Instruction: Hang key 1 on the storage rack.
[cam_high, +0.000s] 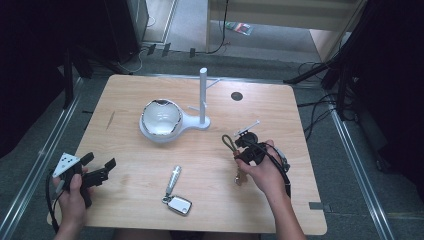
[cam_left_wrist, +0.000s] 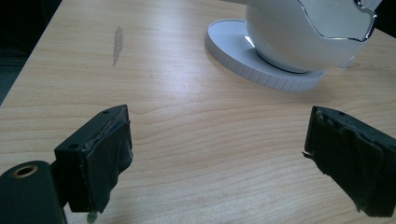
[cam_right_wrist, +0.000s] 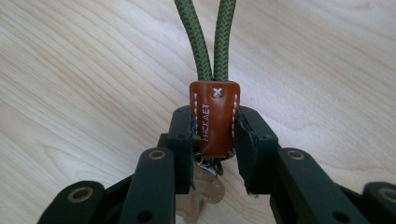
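Right gripper (cam_right_wrist: 215, 135): jaws clamped on the brown leather tab (cam_right_wrist: 214, 119) of a keychain, green cord loop (cam_high: 228, 142) running out toward 12 o'clock along the jaw line, brass tags hanging below. Stand (cam_high: 203, 97) with white bowl (cam_high: 160, 119) lies at 10 o'clock of it. Left gripper (cam_high: 99, 165): jaws wide apart, empty, at table (cam_high: 260, 200) edge. Car key (cam_high: 176, 197) lies between the hands.

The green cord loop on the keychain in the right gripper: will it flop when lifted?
Probably. The green cord loop is braided rope, so it should sag or swing. The leather tab, clamped by the right gripper, looks firmer. Metal pieces beneath may dangle.
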